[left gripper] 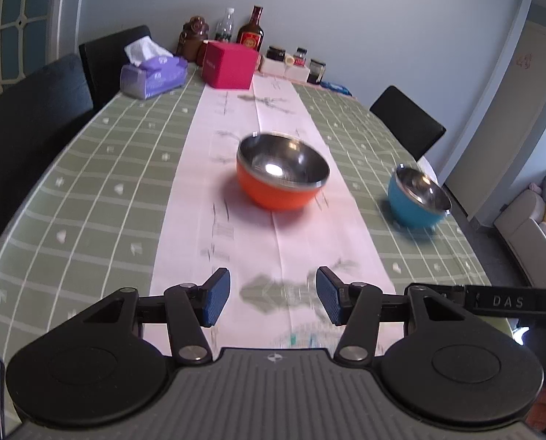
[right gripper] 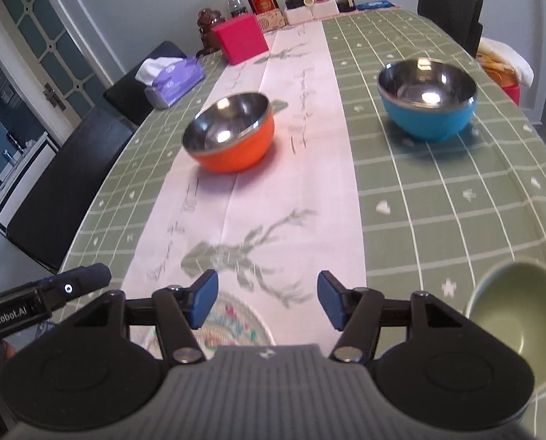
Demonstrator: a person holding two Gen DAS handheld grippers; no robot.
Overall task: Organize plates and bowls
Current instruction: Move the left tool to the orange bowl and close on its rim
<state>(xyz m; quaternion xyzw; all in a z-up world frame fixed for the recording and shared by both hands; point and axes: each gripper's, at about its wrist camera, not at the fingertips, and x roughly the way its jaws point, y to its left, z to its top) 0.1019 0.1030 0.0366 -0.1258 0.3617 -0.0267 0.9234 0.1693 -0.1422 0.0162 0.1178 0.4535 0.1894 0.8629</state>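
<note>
An orange bowl (left gripper: pixel 282 173) with a steel inside stands on the white runner, well ahead of my left gripper (left gripper: pixel 273 295), which is open and empty. It also shows in the right wrist view (right gripper: pixel 230 132). A blue bowl (left gripper: pixel 417 198) with a steel inside stands to the right on the green cloth, also in the right wrist view (right gripper: pixel 427 99). My right gripper (right gripper: pixel 267 299) is open and empty above a patterned plate (right gripper: pixel 232 324), partly hidden beneath it. A pale green bowl (right gripper: pixel 518 321) sits at the near right.
At the table's far end stand a purple tissue box (left gripper: pixel 153 75), a red box (left gripper: pixel 230 64), bottles (left gripper: pixel 250 29) and jars (left gripper: pixel 316 69). Black chairs (left gripper: pixel 406 121) flank the table. The left gripper's body (right gripper: pixel 41 300) shows at the left of the right wrist view.
</note>
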